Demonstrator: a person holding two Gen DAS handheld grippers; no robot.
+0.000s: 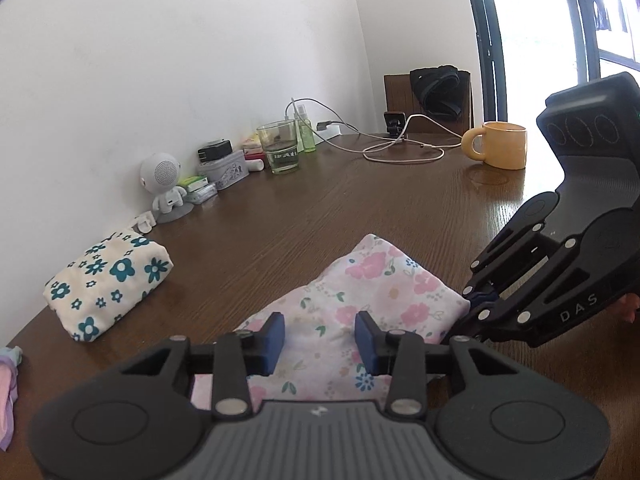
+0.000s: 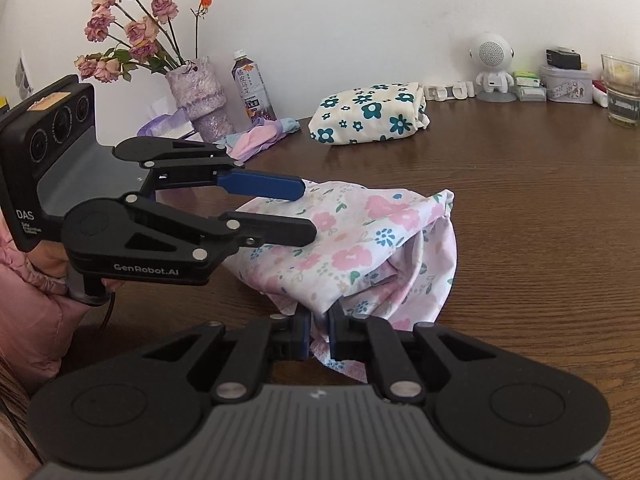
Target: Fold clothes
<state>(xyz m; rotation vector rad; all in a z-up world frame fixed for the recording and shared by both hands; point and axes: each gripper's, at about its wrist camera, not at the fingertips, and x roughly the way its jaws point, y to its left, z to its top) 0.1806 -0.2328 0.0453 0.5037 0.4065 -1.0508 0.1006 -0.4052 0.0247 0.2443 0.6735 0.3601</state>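
Pinching a bottom edge of the pink-flowered garment [image 2: 360, 240], our right gripper [image 2: 319, 334] has its fingers pressed together on the cloth. Our left gripper [image 1: 320, 340] hangs spread over the same garment, nothing between its pads. The garment lies partly doubled on the wooden table [image 1: 320, 208], in front of the teal-flowered bundle [image 2: 368, 114], which sits folded nearer the wall.

We judge the fabric thin, light and limp: it sags and bunches where it hangs from the right fingers, so it will slide and droop rather than hold a crease. Corners and hemmed edges look the safest holds, with both grippers well apart to keep it taut.

Writing we can read: "DAS" and "GenRobot.AI" on the gripper bodies. The tea bottle [image 2: 252, 88] beside the bundle carries a printed label too small to read.
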